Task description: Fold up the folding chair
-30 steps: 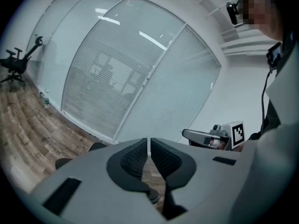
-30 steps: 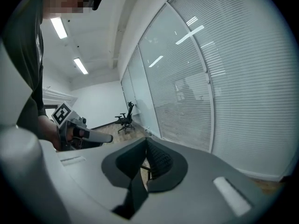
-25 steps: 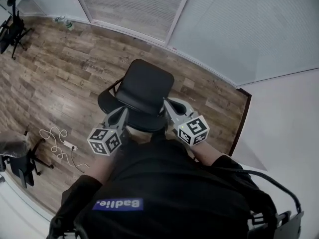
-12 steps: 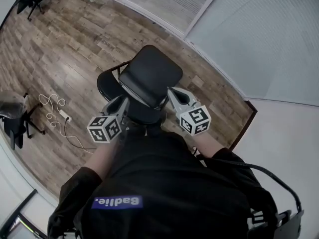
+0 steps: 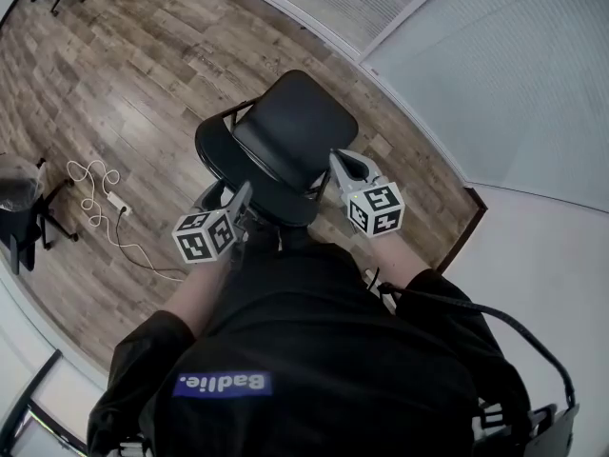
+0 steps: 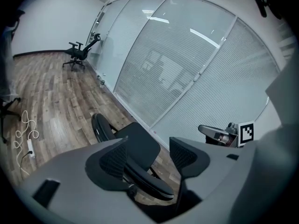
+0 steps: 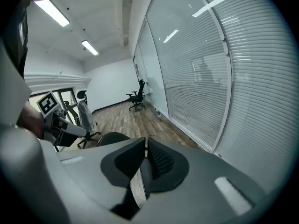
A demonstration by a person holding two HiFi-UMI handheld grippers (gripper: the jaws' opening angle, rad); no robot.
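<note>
The black folding chair (image 5: 295, 127) stands on the wood floor right in front of me, its square seat pad (image 6: 140, 141) facing up. The curved top of its backrest (image 6: 147, 181) runs under and between the jaws of my left gripper (image 5: 230, 193) (image 6: 148, 155). Those jaws have just been opening and stand open, their pads clear of the backrest. My right gripper (image 5: 341, 160) (image 7: 145, 160) is shut beside the seat's right edge, and I see nothing between its pads. A second dark rounded pad (image 5: 214, 150) shows at the chair's left.
A glass wall with blinds (image 5: 381, 8) runs behind the chair. A white cable with a power strip (image 5: 100, 198) lies on the floor at the left, next to an office chair (image 5: 19, 208). Another office chair (image 6: 79, 55) stands far off by the wall.
Both grippers have sunk lower along the chair's sides. The left gripper's jaws have spread apart, while the right gripper's have stayed together. The chair has not folded.
</note>
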